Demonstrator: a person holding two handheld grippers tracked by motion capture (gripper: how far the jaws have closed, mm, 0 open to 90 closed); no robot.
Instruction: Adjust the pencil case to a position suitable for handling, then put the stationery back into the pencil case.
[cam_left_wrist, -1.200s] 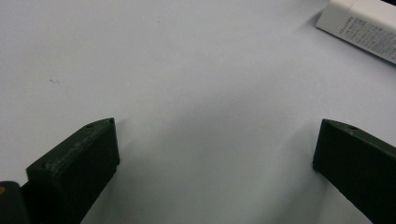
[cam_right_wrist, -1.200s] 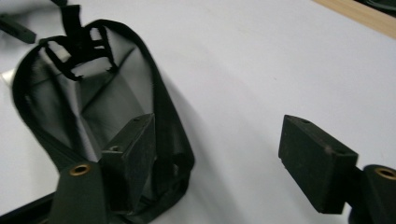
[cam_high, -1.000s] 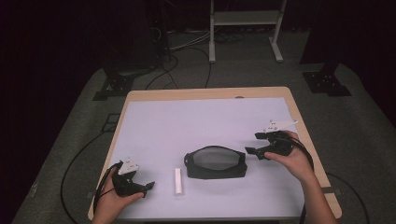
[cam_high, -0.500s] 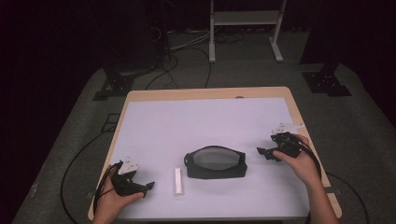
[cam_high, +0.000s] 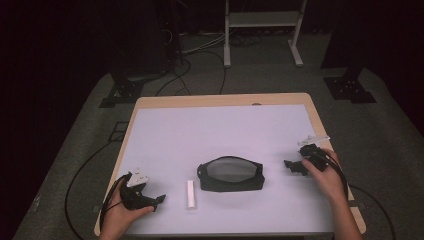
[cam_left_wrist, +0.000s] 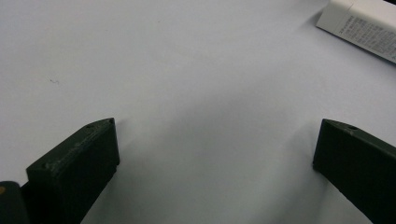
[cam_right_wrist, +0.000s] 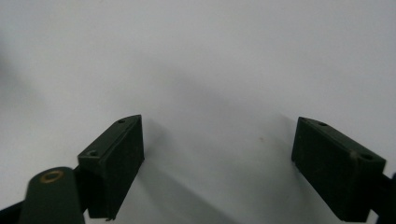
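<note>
A black pouch-like case (cam_high: 231, 174) with a grey top lies near the middle front of the white table (cam_high: 220, 135). Just left of it lies a small white tube (cam_high: 190, 193), whose end also appears in the left gripper view (cam_left_wrist: 362, 27) at the upper right. My left gripper (cam_high: 159, 199) rests at the front left corner, held by a hand, jaws wide apart over bare tabletop (cam_left_wrist: 210, 140). My right gripper (cam_high: 289, 165) sits at the right edge, right of the case, open with nothing between its jaws (cam_right_wrist: 217, 158).
The table has a wooden rim (cam_high: 220, 100). Beyond its far edge are a white metal stand (cam_high: 260, 30), black stand bases (cam_high: 125, 90) and cables (cam_high: 200, 60) on a grey floor. A cable (cam_high: 85, 175) loops off the left side.
My right gripper has drawn back toward the right front edge of the table, away from the case. The left gripper, case and tube have stayed put.
</note>
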